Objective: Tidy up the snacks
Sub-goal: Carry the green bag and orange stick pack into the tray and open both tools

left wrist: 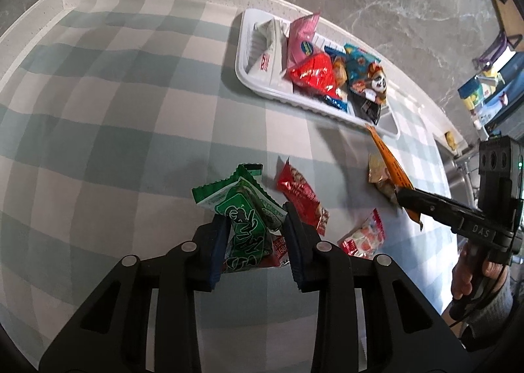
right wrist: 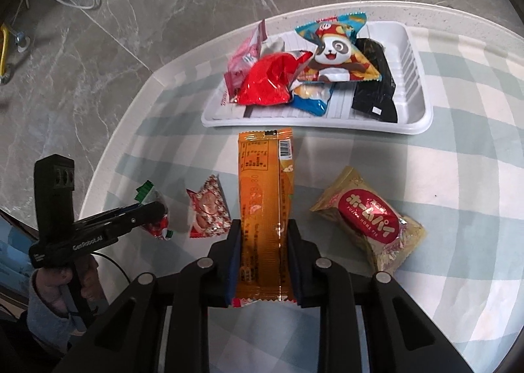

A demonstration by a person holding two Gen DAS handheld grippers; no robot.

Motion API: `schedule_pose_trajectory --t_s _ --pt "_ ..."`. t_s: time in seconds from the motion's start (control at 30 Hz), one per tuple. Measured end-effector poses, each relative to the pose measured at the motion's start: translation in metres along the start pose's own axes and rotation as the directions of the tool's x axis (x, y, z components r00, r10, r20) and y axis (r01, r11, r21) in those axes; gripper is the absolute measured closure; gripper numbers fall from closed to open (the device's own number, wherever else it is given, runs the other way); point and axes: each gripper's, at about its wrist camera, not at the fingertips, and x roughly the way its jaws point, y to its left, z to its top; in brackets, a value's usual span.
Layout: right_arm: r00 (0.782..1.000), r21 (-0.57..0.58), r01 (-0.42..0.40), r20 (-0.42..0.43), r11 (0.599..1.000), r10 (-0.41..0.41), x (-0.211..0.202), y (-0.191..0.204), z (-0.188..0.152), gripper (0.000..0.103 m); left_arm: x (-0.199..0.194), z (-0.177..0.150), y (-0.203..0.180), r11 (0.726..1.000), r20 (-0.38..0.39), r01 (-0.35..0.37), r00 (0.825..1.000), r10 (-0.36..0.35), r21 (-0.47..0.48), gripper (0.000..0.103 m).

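Checked tablecloth covers the table; grey marble floor beyond its edge. White tray sits at 12 o'clock in the right wrist view, holding a panda bag, a red bag, a pink bag, a black packet and a blue-edged packet, all piled and overlapping.

Right gripper: jaws pinching the long orange wrapper by its sides, far end pointing at the tray, just short of its near rim.

Left gripper: jaws closed on a green packet.

Loose on the cloth: gold pie packet at 3 o'clock of the orange wrapper, small red-and-white packet at 9 o'clock.
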Motion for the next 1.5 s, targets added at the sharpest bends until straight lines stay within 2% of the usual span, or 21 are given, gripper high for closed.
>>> schedule_pose_trajectory --t_s 0.33,0.8,1.1,1.5 --pt "0.998 0.050 -0.016 0.059 0.999 0.013 -0.024 -0.011 0.008 0.076 -0.009 0.030 -0.003 0.999 0.030 0.033 0.999 -0.033 0.016 0.073" --pt "0.987 0.140 0.016 0.155 0.990 -0.038 -0.052 -0.050 0.040 0.076 -0.004 0.109 -0.024 0.992 0.065 0.082 0.994 -0.089 0.098 0.073" --pt "0.981 0.180 0.043 0.180 0.983 -0.076 -0.054 -0.078 0.068 0.076 0.023 0.160 -0.068 0.974 0.043 0.130 0.989 -0.140 0.186 0.073" --pt "0.978 0.199 0.068 0.179 0.978 -0.104 -0.037 -0.106 0.102 0.076 0.074 0.197 -0.115 0.954 -0.023 0.156 0.988 -0.155 0.257 0.073"
